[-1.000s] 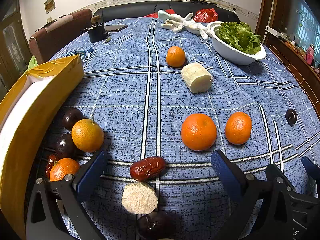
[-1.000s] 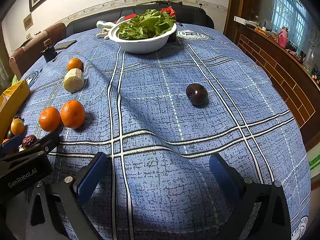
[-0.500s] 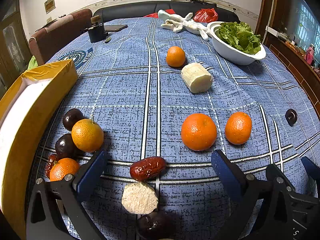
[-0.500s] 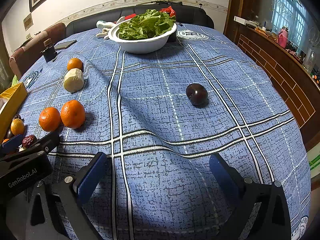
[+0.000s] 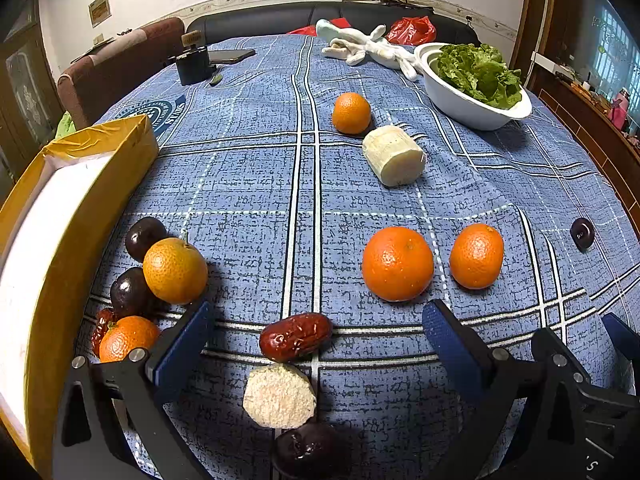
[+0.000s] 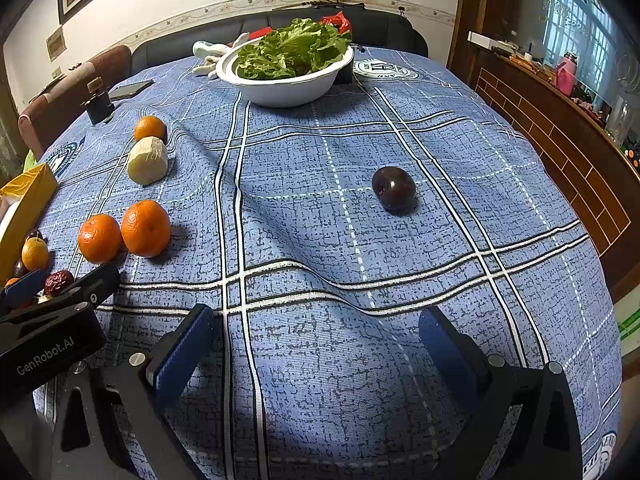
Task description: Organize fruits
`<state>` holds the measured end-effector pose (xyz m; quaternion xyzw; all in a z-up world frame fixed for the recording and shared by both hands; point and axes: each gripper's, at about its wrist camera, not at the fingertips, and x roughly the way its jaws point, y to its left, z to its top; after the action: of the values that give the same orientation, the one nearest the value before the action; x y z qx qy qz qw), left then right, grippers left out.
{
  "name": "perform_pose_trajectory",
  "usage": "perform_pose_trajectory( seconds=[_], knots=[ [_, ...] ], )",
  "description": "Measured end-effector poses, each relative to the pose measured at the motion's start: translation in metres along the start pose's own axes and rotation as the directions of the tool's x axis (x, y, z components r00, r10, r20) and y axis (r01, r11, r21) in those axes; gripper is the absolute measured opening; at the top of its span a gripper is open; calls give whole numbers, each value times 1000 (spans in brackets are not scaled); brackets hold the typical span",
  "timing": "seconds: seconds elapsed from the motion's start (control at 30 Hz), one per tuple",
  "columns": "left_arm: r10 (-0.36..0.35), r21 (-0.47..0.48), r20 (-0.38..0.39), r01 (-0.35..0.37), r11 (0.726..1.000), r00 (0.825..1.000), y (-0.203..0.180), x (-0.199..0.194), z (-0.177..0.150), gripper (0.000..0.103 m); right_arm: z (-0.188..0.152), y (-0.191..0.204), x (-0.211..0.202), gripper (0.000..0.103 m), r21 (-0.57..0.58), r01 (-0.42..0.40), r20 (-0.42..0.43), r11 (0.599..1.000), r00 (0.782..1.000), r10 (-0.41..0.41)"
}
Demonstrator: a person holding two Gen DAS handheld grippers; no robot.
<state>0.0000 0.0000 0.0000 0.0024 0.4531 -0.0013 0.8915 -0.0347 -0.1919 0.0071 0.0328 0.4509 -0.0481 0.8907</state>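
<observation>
A: Surface?
B: Blue plaid cloth (image 6: 320, 240); oranges (image 5: 397, 263), dates (image 5: 295, 336) near yellow box (image 5: 48, 240), plum (image 6: 393, 188) apart. Bowl (image 6: 288, 92) at far end, sofa (image 5: 280, 20) behind.
A: Grippers?
B: Left gripper (image 5: 316, 340), right gripper (image 6: 320, 336): jaws wide, empty.

The right gripper (image 6: 316, 344) is seen with its blue-padded fingers (image 6: 180, 352) spread wide above the blue plaid cloth (image 6: 360, 240) covering the worktop, nothing held between them. A dark plum (image 6: 394, 188) lies alone ahead and slightly right. Two oranges (image 6: 124, 232) sit touching at the left; a pale cut chunk (image 6: 147, 160) and a smaller orange (image 6: 150, 129) lie farther back. A white bowl of lettuce (image 6: 288, 88) stands at the far side. The left gripper (image 6: 52, 320) is visible at the lower left edge, beside a red date (image 6: 59, 281) and a yellow box (image 6: 28, 192).
</observation>
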Motion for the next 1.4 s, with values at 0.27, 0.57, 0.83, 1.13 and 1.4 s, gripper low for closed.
perform_pose_trajectory(
  seconds=[0.27, 0.57, 0.83, 1.13, 1.4],
  knots=[
    [0, 0, 0, 0, 1000, 1000, 0, 0, 0, 103, 0, 0, 0, 103, 0, 0, 0, 1000, 1000, 0],
    [0, 0, 0, 0, 1000, 1000, 0, 0, 0, 103, 0, 0, 0, 103, 0, 0, 0, 1000, 1000, 0],
    [20, -27, -3, -20, 999, 1000, -2, 1, 1, 103, 0, 1, -1, 103, 0, 0, -1, 1000, 1000, 0],
    [-37, 53, -47, 39, 998, 998, 0, 2, 3, 103, 3, 5, -4, 103, 12, -5, -59, 1000, 998, 6],
    [-182, 64, -61, 186, 980, 981, 18, -25, -18, 100, -5, 5, -9, 103, -3, -5, -69, 1000, 998, 5]
  ],
)
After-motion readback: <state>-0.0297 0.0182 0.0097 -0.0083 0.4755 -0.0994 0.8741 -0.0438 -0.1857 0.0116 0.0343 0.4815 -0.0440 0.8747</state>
